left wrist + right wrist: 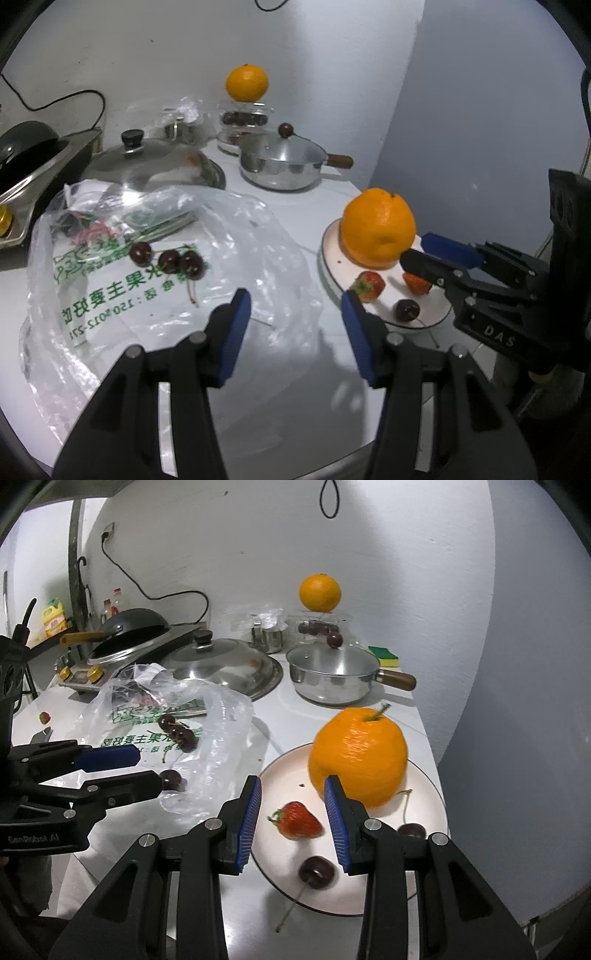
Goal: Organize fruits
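A white plate (284, 771) holds a big orange (358, 753), a strawberry (299, 819) and two cherries (317, 871). My right gripper (293, 794) hangs open just above the plate, and the strawberry shows in the gap below its fingers, untouched. Left of the plate lies a clear plastic bag (229, 236) with three cherries (170, 260) on it. My left gripper (295, 306) is open over the bag's near edge and holds nothing. In the left wrist view the right gripper (413, 250) reaches in beside the orange (376, 232). The left gripper (142, 768) hovers near one more cherry (170, 777).
A second orange (319, 592) sits on a glass jar of cherries at the back. A lidded steel pan (332, 675), a large steel lid (221, 664), a wok (129, 627) and a sponge (384, 655) crowd the rear. The counter ends just right of the plate.
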Available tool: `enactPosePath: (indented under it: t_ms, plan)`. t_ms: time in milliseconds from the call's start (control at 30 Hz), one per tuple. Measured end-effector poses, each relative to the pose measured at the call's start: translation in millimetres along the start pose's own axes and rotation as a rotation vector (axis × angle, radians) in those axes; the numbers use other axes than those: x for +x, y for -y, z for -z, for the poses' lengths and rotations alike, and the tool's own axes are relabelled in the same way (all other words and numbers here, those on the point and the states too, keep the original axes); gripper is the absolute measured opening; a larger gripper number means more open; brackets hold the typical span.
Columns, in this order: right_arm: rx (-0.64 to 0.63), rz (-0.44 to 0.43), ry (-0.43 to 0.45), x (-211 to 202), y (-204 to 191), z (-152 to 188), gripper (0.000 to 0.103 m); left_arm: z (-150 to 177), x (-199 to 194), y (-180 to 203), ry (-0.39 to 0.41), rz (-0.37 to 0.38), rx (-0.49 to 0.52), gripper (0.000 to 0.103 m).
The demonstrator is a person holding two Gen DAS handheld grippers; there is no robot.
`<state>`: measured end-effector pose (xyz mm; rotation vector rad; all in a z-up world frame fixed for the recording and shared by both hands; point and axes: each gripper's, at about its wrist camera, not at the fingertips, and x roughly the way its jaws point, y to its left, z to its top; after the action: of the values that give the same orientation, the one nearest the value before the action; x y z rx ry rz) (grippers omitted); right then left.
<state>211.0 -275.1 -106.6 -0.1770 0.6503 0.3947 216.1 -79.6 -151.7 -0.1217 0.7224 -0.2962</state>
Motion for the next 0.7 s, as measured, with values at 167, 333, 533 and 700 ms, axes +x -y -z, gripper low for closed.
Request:
enactPosePath:
  t_ms: [167, 333, 533, 700]
  plan:
    - [-0.013, -0.010, -0.002, 3, -15, -3, 0.038, 4, -8, -13, 0.010, -0.022, -0.012, 0.053]
    - [-0.033, -0.023, -0.007, 7, -31, -6, 0.038, 9, -15, -29, 0.020, -0.041, -0.029, 0.053]
    - [-0.057, -0.038, -0.015, 15, -53, -10, 0.038, 14, -24, -47, 0.033, -0.067, -0.043, 0.053]
    - [-0.073, -0.051, -0.020, 20, -68, -12, 0.038, 19, -31, -61, 0.040, -0.076, -0.061, 0.053]
